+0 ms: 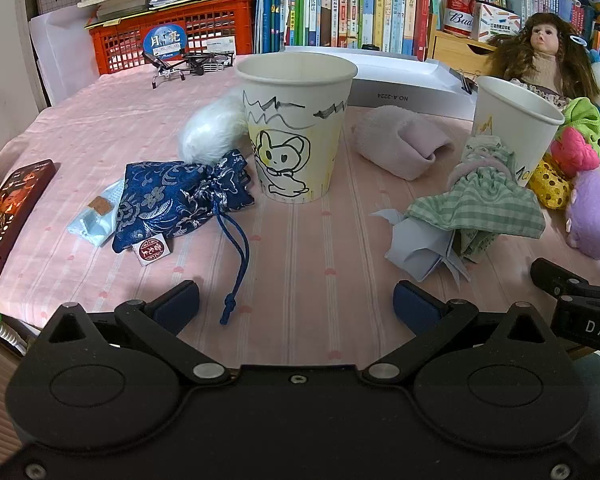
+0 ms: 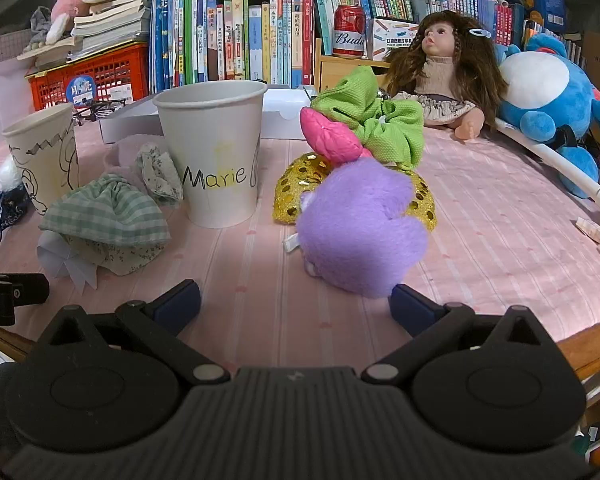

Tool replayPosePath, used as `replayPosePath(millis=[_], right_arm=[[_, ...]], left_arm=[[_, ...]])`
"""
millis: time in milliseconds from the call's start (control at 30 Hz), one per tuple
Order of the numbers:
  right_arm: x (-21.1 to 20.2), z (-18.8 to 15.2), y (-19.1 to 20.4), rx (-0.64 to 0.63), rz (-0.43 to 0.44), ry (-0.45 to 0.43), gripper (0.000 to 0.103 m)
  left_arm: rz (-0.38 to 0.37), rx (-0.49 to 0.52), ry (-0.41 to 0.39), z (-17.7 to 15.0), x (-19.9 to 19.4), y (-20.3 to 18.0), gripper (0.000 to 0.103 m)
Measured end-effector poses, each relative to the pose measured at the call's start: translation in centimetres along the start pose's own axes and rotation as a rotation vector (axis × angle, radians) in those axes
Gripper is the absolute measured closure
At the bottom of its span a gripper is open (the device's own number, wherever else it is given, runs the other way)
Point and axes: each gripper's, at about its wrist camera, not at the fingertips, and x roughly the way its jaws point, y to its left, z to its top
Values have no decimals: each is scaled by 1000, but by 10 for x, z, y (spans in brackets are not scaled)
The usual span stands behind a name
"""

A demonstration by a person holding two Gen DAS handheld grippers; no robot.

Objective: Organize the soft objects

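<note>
left gripper [image 1: 296, 304]: jaws spread wide, nothing between the blue pads, hovering over the pink tablecloth [image 1: 292, 248].
right gripper [image 2: 295, 302]: jaws also wide apart and empty; its right pad sits just beside the lower edge of the purple plush [image 2: 360, 232], whether touching i cannot tell.
blue brocade pouch [image 1: 176, 200]: at 11 o'clock from the left gripper, lying flat, its cord trailing toward the left pad.
cat cup [image 1: 296, 128]: upright at 12 o'clock from the left gripper, a white fluffy ball [image 1: 210, 132] behind its left side.
rolled pale sock [image 1: 404, 142]: at 1 o'clock from the left gripper, between the two cups.
green checked cloth [image 2: 104, 216]: at 10 o'clock from the right gripper, heaped beside the marie cup [image 2: 216, 156].
marie cup: upright at 11 o'clock from the right gripper.
purple plush: at 1 o'clock from the right gripper, lying against a gold sequin piece [image 2: 300, 188].
pink plush [image 2: 332, 140] and green scrunchie [image 2: 380, 120]: stacked behind the purple plush, toward 12 o'clock.
doll [image 2: 444, 68]: seated at the far edge, at 1 o'clock from the right gripper.
</note>
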Motion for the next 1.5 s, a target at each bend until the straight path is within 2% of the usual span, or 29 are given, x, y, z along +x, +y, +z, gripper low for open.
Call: replayPosePath(millis=[1500], right_arm=[[-4,0,0,-1,-4,-7,0]], left_arm=[[2,-1,-2,0,-1,-2,0]])
